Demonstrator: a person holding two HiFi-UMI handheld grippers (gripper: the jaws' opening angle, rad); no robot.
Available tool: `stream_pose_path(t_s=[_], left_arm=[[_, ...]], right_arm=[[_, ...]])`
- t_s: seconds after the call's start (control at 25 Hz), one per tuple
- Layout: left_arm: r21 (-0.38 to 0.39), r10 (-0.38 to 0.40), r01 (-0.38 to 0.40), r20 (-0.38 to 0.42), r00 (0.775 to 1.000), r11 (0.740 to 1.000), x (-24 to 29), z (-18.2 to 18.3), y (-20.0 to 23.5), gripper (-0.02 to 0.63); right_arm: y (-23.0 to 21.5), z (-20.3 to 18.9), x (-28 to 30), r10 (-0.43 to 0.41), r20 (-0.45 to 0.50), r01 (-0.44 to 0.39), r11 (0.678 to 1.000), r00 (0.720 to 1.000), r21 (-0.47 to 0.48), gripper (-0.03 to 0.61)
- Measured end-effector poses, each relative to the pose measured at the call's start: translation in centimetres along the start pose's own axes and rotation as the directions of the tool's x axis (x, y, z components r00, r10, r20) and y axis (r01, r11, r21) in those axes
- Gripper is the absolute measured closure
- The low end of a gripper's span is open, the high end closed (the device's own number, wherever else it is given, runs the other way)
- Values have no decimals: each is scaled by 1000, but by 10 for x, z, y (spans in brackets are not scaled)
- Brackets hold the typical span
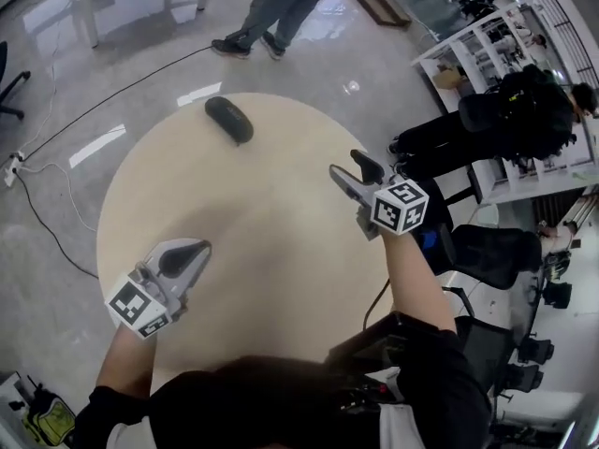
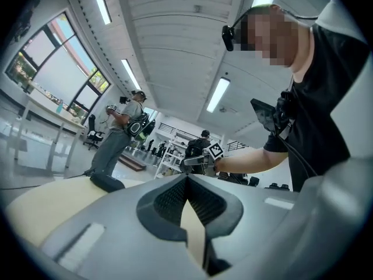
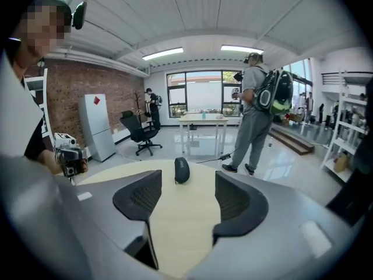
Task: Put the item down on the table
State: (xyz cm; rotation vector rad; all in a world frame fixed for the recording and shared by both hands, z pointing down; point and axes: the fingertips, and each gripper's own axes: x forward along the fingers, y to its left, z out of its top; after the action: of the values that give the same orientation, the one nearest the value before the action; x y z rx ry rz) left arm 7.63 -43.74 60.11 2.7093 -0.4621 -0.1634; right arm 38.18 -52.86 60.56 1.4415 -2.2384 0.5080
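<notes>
The black oval case (image 1: 229, 120) lies flat on the far side of the round counter (image 1: 271, 223), close to its edge. Nothing touches it, and both tools are well apart from it. In the right gripper view the case (image 3: 182, 170) lies end-on, straight ahead beyond the jaws.

I judge it to be a light, stiff-shelled pouch, perhaps for spectacles. Its rounded top and smooth dark skin could slide in the pads. If I had to lift it, I would take it across the narrow middle, with the pads on the two long sides and low enough to get under the curve. A firm squeeze should not hurt it, though I cannot tell what is inside.

The right hand-held gripper (image 1: 354, 174) hangs over the counter's right side. Its jaws are apart with only bare counter showing between them, so it carries nothing. The left hand-held gripper (image 1: 192, 253) sits over the near left part of the counter. Its pads are brought together at the tips, and they hold nothing either.

With the case resting on the counter and neither tool gripping it, I judge the put-down done.
</notes>
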Motion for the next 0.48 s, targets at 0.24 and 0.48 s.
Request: stream_pose_path(t_s=[0.24, 0.48], left_arm=[[36, -132, 133, -29, 991, 991, 20, 30, -81, 614], [73, -262, 264, -32, 965, 962, 41, 58, -179, 614]], right_arm=[[19, -3, -162, -130, 118, 122, 990, 984, 76, 403], [57, -28, -324, -248, 211, 219, 964, 945, 151, 547]])
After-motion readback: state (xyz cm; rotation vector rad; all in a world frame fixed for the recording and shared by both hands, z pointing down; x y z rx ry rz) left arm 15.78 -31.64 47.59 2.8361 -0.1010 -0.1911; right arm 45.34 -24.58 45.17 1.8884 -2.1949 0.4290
